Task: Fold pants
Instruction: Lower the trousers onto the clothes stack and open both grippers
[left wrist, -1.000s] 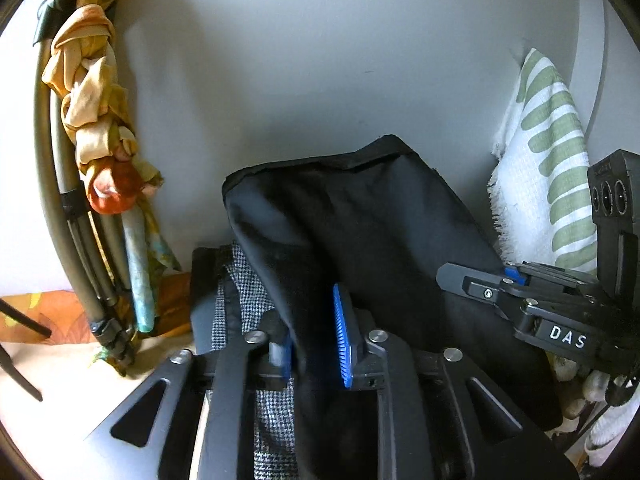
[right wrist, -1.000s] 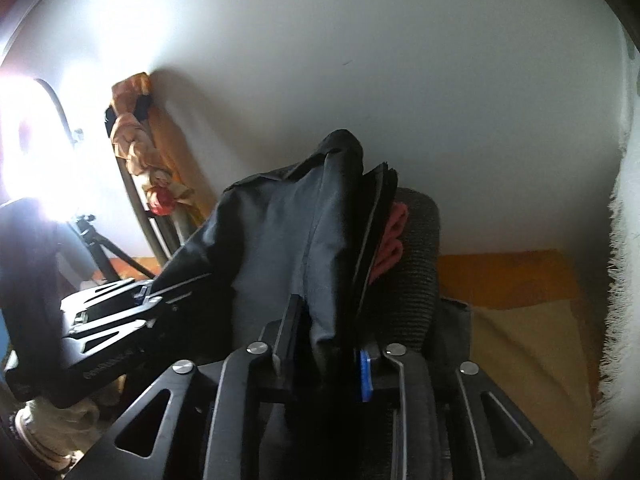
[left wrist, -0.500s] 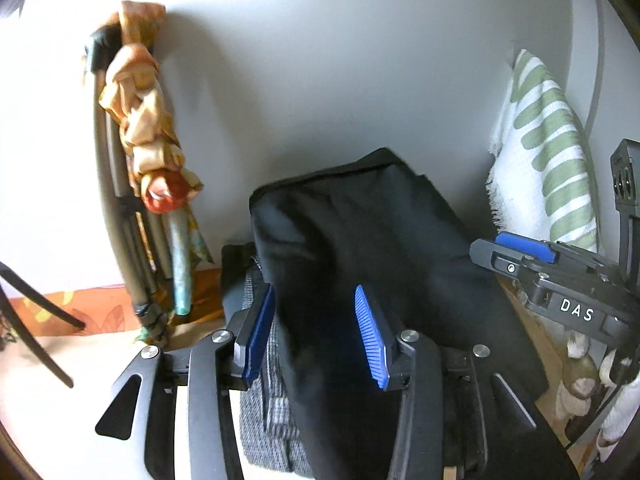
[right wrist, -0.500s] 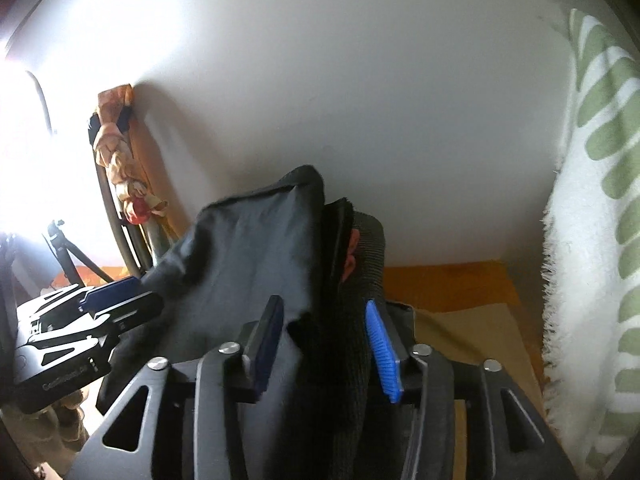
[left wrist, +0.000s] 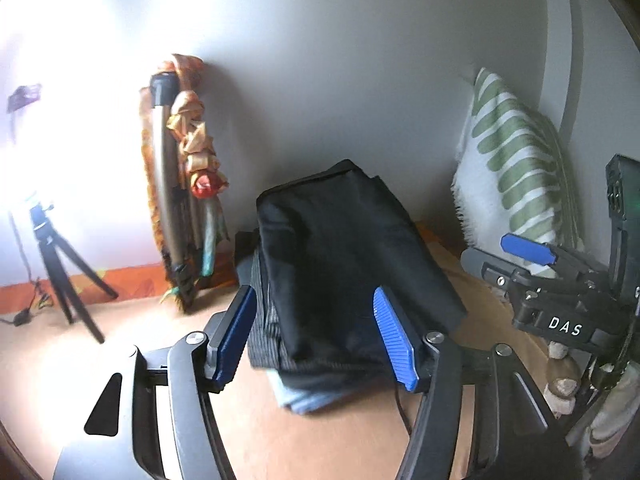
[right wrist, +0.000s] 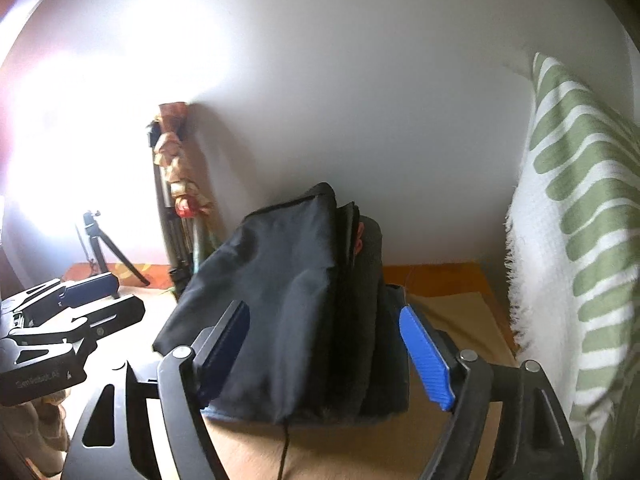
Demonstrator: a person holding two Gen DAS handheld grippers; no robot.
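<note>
The folded black pants (left wrist: 344,264) lie on top of a stack of folded clothes (left wrist: 264,320) against the wall; the right wrist view shows the same pants (right wrist: 280,304) from the other side. My left gripper (left wrist: 316,336) hangs in front of the stack, its jaws opening, blue pads clear of the cloth. My right gripper (right wrist: 340,344) is likewise pulled back, jaws opening wide, nothing pressed between them. Each gripper shows in the other's view: the right gripper (left wrist: 560,292) at the far right, the left gripper (right wrist: 60,320) at the far left.
A white pillow with green stripes (left wrist: 516,176) leans on the wall at the right. A folded tripod wrapped in an orange scarf (left wrist: 184,200) stands left of the stack, and a small black tripod (left wrist: 60,272) further left. The surface is tan (left wrist: 340,440).
Both grippers let go of the black pants, opened, and drew back and up from the stack. The pants now rest on the pile, seen farther away.
</note>
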